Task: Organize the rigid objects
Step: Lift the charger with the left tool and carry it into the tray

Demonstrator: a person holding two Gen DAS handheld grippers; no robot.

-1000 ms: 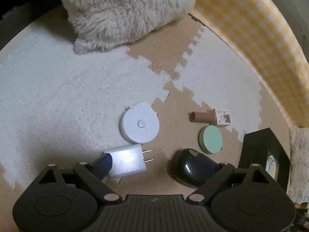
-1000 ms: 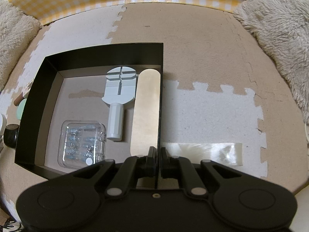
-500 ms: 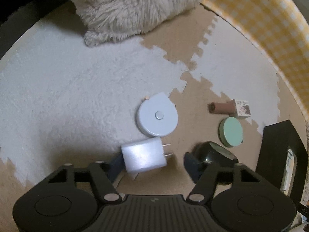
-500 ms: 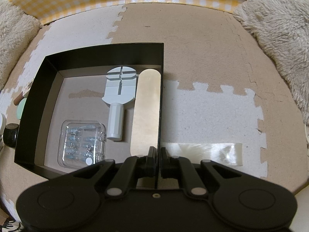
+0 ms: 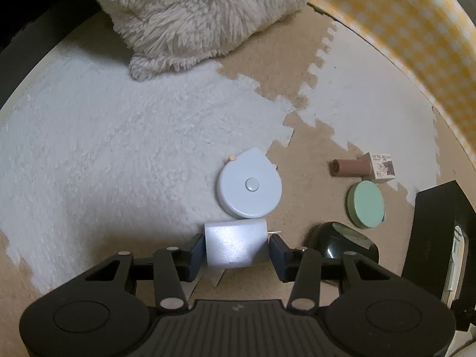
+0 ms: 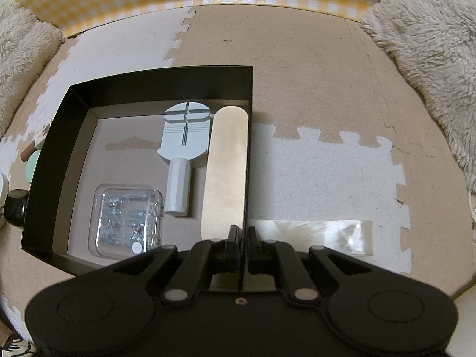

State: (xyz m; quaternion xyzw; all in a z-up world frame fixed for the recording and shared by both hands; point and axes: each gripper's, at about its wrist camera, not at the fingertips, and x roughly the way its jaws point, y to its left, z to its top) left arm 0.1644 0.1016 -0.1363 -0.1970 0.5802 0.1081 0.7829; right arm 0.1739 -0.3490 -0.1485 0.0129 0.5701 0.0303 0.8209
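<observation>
My left gripper (image 5: 237,247) has just been closing on the white boxy plug charger (image 5: 235,245) between my fingers; one pad touches, the prong-side one barely clear. I should squeeze squarely, avoiding the prongs. My right gripper (image 6: 243,238) pinches the black open box (image 6: 148,83) wall.

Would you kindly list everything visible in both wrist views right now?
charger: 1, white, between left jaws
tape measure: 1, pale blue, mat
round lid: 1, mint, mat
polish bottle: 1, brown, by its carton
dark object: 1, black, near charger
black box: 1, on mat
link tool: 1, blue, in box
wooden stick: 1, in box
clear case: 1, in box
left gripper: closing around charger
right gripper: clamped on box wall
</observation>
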